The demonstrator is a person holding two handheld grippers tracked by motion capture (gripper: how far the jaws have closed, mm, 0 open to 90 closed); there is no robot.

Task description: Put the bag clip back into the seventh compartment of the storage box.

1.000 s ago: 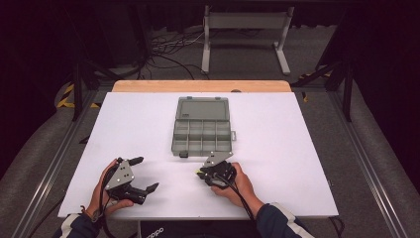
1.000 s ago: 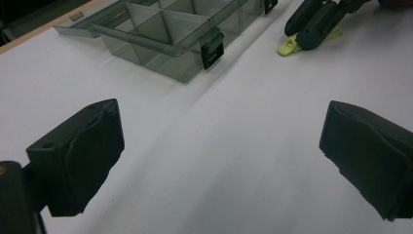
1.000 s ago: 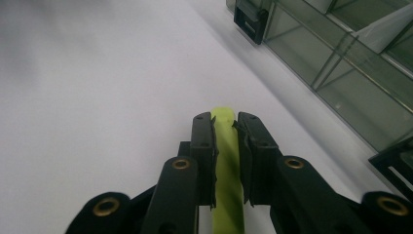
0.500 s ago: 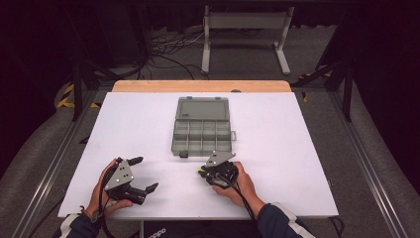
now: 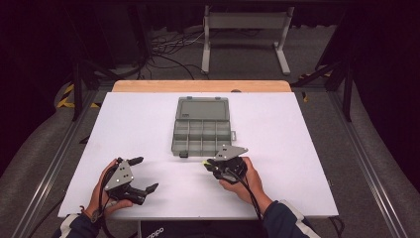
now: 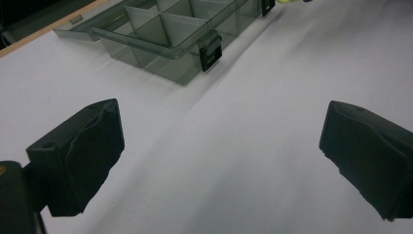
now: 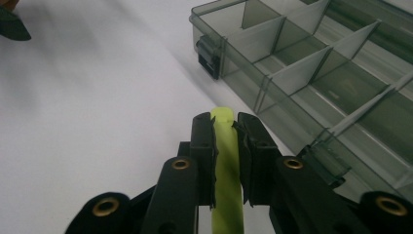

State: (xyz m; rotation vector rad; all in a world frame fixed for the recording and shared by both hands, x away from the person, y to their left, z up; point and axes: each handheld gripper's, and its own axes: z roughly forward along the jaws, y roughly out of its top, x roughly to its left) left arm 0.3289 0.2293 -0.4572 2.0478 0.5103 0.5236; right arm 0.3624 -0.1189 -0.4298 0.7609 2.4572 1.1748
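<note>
A grey compartment box (image 5: 202,130) is seen at the middle of the white surface (image 5: 297,148), its lid laid open toward 12 o'clock; the divided compartments (image 7: 292,73) are seen empty where they show. A yellow-green stick (image 7: 226,165) is clamped between the jaws of the right tool (image 5: 212,166), just at 6 o'clock of the box's front edge, near its latch (image 7: 208,57). The left tool (image 5: 143,174) is held at 7 o'clock of the box, well apart from it, jaws spread wide with nothing between them.
</note>
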